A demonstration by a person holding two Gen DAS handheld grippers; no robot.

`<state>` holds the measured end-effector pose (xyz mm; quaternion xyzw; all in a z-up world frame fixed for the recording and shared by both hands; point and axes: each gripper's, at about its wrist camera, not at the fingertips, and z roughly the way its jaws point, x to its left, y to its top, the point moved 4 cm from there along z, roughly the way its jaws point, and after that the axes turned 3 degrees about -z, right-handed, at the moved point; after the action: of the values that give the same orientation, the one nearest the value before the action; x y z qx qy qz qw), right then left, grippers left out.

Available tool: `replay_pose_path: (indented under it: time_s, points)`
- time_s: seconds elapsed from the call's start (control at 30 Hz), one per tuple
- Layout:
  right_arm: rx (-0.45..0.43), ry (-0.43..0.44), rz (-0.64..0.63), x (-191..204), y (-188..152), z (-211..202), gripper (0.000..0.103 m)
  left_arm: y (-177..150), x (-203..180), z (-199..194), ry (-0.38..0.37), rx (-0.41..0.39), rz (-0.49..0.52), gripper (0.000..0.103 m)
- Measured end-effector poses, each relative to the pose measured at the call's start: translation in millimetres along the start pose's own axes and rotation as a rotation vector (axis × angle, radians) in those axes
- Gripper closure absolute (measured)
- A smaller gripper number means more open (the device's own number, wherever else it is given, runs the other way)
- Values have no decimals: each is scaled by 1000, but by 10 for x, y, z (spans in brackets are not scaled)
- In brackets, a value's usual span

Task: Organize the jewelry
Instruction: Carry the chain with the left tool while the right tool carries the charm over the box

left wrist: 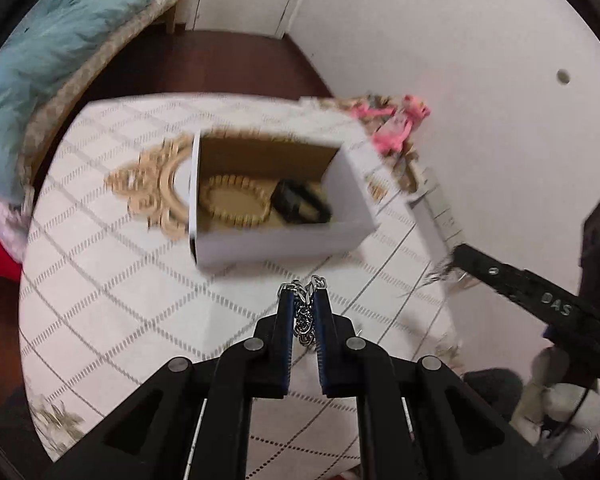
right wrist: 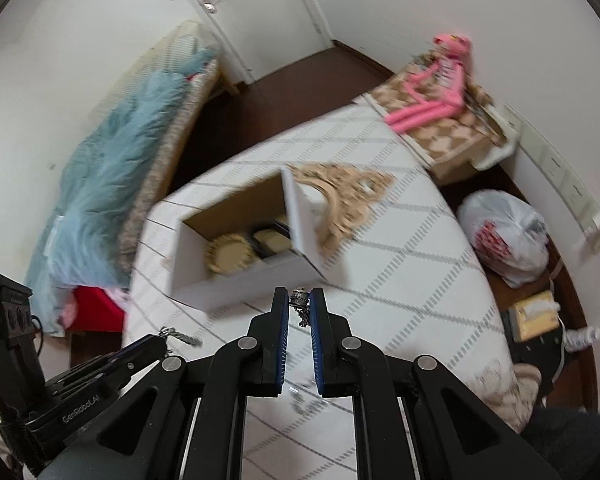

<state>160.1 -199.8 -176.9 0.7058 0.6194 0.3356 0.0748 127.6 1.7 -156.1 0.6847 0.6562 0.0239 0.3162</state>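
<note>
Because the silver chain (left wrist: 305,316) is limp, slippery metal, the left tool (left wrist: 303,294) clamps it bunched between narrow jaws, the open white box (left wrist: 276,240) lying at twelve o'clock. In the right view, the right tool (right wrist: 299,300) pinches its clasp end (right wrist: 299,295) at the tips; the box (right wrist: 236,284) sits toward eleven o'clock on the worktop (right wrist: 400,280).

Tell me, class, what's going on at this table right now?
A person is sorting jewelry with a handheld gripper in each hand. The left gripper is shut on a silver chain, and the right gripper is shut on a small silver piece with a short chain hanging below it. Both are above the patterned tablecloth, just short of the open white box, which already holds a round beaded piece and a dark item.
</note>
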Motion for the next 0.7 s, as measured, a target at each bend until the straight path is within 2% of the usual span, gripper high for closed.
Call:
replay_pose_path:
  time_s: [0.1, 0.27, 0.5, 0.7]
  points:
    - [-4, 39, -34, 180, 260, -3, 92, 307, -50, -121, 8, -50, 36, 96]
    - [37, 66, -98, 425, 753, 280, 92, 699, 27, 3, 32, -58, 50, 96]
    - [173, 15, -167, 541, 1166, 951, 92, 1000, 283, 473, 47, 40, 4, 96]
    - [280, -41, -205, 529, 1198, 1397, 92, 1080, 481, 686, 137, 104, -60, 92]
